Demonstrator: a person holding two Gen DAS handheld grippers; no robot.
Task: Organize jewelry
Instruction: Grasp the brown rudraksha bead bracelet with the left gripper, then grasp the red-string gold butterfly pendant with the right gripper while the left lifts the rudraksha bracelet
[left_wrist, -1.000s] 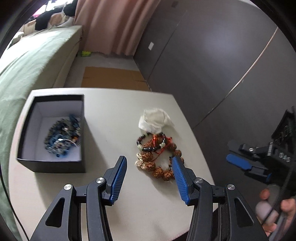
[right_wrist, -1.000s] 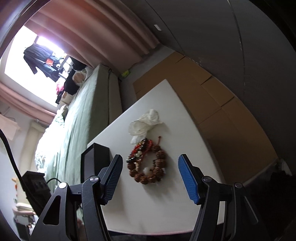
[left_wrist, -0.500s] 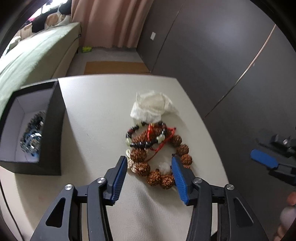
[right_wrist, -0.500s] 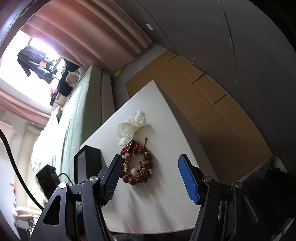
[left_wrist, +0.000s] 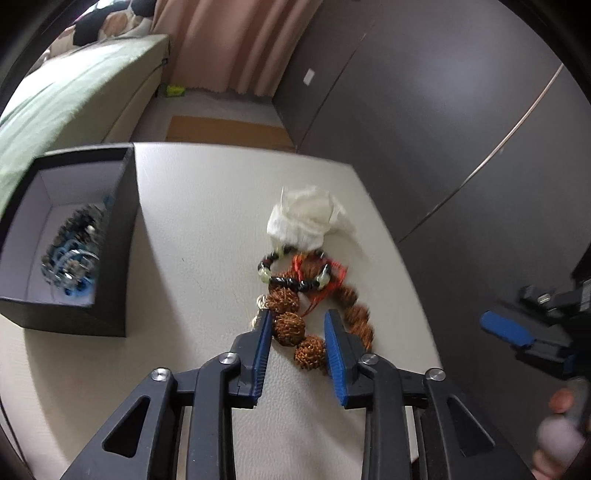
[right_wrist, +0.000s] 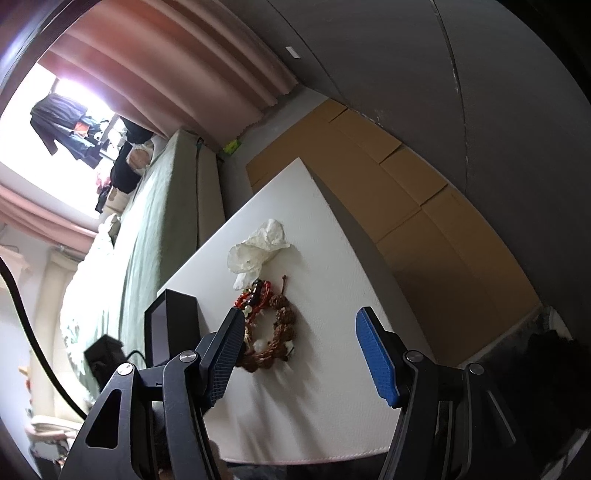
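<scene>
On a white worktop (left_wrist: 192, 229), blue beads (left_wrist: 72, 251) already lie in the black box (left_wrist: 122, 236), while the left gripper (left_wrist: 297, 328) is closing around the brown bracelet (left_wrist: 291, 325) still outside; the right gripper (right_wrist: 299, 332) hovers spread, empty.

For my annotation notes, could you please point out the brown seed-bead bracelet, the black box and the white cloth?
brown seed-bead bracelet (left_wrist: 289, 327): left wrist view, bead.
black box (left_wrist: 119, 236): left wrist view, right wall.
white cloth (left_wrist: 306, 218): left wrist view, middle.

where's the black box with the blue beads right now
In the left wrist view the black box sits at the table's left edge, apart from the brown bead bracelet lying to its right.
</scene>
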